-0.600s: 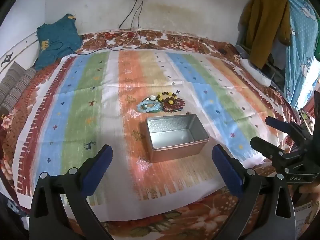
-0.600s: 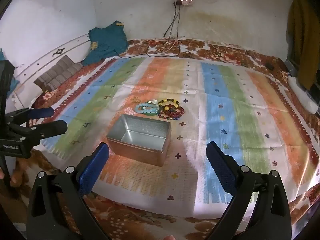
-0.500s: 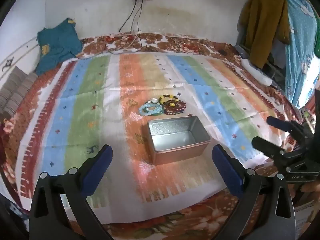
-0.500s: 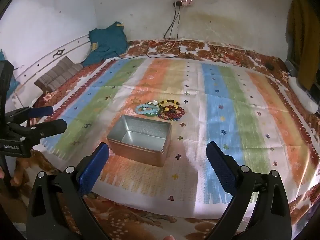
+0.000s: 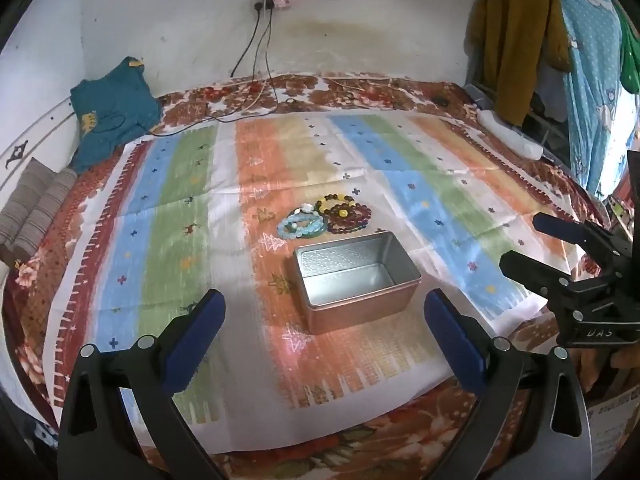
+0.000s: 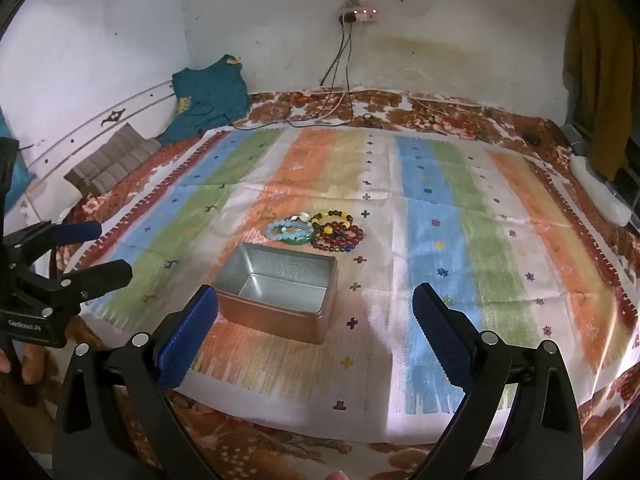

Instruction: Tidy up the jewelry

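Observation:
An open, empty metal tin [image 5: 356, 280] [image 6: 280, 292] sits on a striped cloth on the bed. Just beyond it lies a cluster of beaded bracelets: a light blue one [image 5: 300, 226] [image 6: 288, 231], a yellow and dark one [image 5: 335, 202] [image 6: 333, 217] and a dark red one [image 5: 349, 220] [image 6: 338, 238]. My left gripper [image 5: 322, 326] is open and empty, near the front of the tin; it also shows at the left edge of the right wrist view [image 6: 98, 250]. My right gripper [image 6: 316, 320] is open and empty, right of the tin; it shows at the right edge of the left wrist view [image 5: 518, 242].
The striped cloth [image 5: 180, 240] covers a floral bedspread [image 6: 440, 108]. A teal garment [image 5: 112, 108] and a folded grey blanket [image 5: 32, 208] lie at the far left. Cables [image 5: 256, 92] hang from a wall socket. Clothes [image 5: 516, 40] hang at the right.
Both views have shifted slightly: the tin and bracelets sit a little lower in the left wrist view. Both grippers stay open and empty.

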Motion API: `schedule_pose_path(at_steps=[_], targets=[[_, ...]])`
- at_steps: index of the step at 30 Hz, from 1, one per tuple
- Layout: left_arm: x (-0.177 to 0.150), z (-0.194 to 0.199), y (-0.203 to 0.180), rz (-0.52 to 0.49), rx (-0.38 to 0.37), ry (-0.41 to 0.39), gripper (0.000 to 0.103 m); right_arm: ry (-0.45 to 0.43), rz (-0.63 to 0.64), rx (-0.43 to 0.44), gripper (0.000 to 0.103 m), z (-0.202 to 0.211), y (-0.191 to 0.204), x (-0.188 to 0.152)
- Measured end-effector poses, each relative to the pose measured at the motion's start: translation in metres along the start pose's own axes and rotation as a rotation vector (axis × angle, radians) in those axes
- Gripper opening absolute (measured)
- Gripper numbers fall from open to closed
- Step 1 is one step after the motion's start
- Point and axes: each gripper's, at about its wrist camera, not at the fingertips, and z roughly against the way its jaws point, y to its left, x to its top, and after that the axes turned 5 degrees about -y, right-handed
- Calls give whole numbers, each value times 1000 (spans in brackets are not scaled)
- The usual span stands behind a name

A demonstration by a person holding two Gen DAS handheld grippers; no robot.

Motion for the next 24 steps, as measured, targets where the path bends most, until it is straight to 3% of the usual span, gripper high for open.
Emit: schedule_pose_path(at_steps=[9, 24], targets=[[-2, 1, -1, -8, 15, -14, 97, 4, 6, -6, 99, -3, -1, -1], [-2, -7, 9, 45, 10, 27, 97, 16, -13, -10, 99, -7, -6, 1]])
